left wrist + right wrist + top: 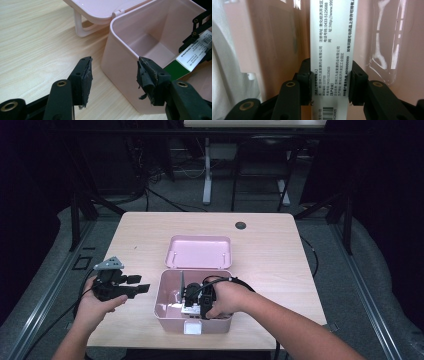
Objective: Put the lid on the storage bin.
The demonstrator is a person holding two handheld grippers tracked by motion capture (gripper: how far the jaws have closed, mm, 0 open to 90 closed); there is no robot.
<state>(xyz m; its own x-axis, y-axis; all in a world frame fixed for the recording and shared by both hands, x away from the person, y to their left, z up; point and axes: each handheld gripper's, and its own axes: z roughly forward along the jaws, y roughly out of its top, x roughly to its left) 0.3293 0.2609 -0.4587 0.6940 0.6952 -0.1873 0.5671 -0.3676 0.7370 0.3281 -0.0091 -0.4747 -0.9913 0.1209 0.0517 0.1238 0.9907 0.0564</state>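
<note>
In the high view, a pink box (170,312) sits in the lower centre of the frame on the wooden table (270,260), its lid (199,252) thrown open and lying flat just above it. The right gripper (192,301) reaches down inside the box from the right, with the hand (227,299) over the box's right rim. It holds a small carton (189,309) whose white end shows near the front wall. At the lower left, the left gripper (142,285) hovers over bare table just beside the box's left wall, jaws pointing toward it. A dark round grommet (241,225) lies at the table's upper right, well apart from everything.

In the left gripper view, the left gripper (113,76) stands wide open with nothing between its worn pads. The box's near corner (120,65) rises in the gap beyond them. Inside, at the right edge, the carton (185,62) shows green and white faces, gripped by black linkage. The lid (100,7) and its handle lie at the top.

In the right gripper view, the right gripper (329,82) is clamped on the carton (332,40), a narrow white printed side running up the centre. Pink box walls (274,37) close in on both sides, and a clear plastic piece (384,45) hangs at the right.
</note>
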